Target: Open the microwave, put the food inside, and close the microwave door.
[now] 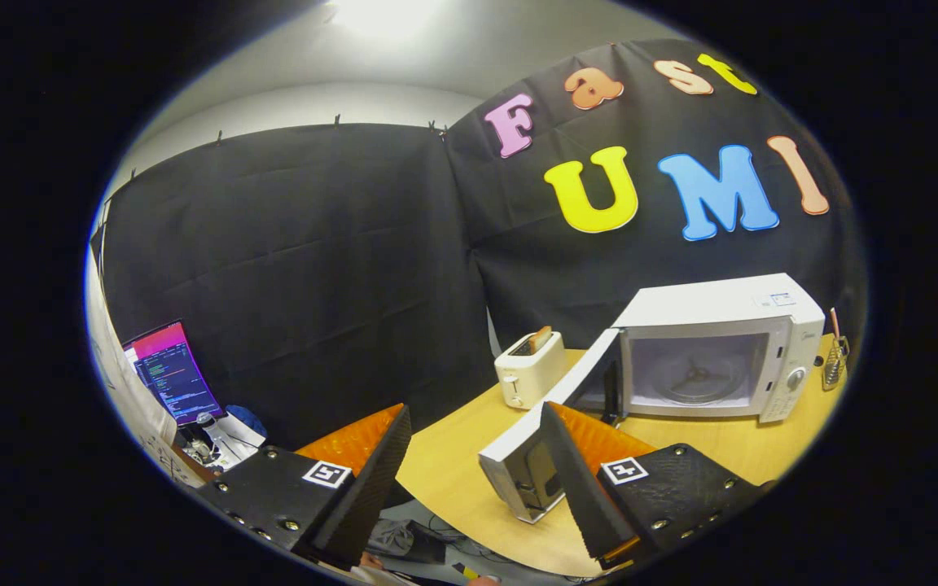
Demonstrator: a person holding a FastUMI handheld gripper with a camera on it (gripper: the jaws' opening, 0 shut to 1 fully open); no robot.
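Microwave (709, 346), white and box-shaped, sat on the far right part of a round wooden table (453, 472), its long axis running side to side along the black cloth wall (290, 268) behind it. Its open front faced toward the gripper and slightly to the left, showing a pale cavity with a turntable hub (693, 376) at the middle of the floor. The control panel with a round knob (795, 377) stood on the right side of the front. The microwave door (546, 423) was swung wide open on its left hinge, reaching out from the oven toward the gripper, with its free end close beside the right finger.

The gripper (477, 480) hung above the near edge of the table with its two fingers (371, 480) spread well apart and nothing between them; they touched neither the door nor the oven. The right finger overlapped the door's end in the view, and whether it was in contact could not be told.

A white toaster (529, 368) with a slice of bread (541, 338) standing up in its slot sat on the table left of the microwave, just beyond the open door. A small wire rack (835, 364) stood at the oven's right side. Off the table to the left, a lit monitor (173, 372) glowed low against the cloth, with some clutter below it.
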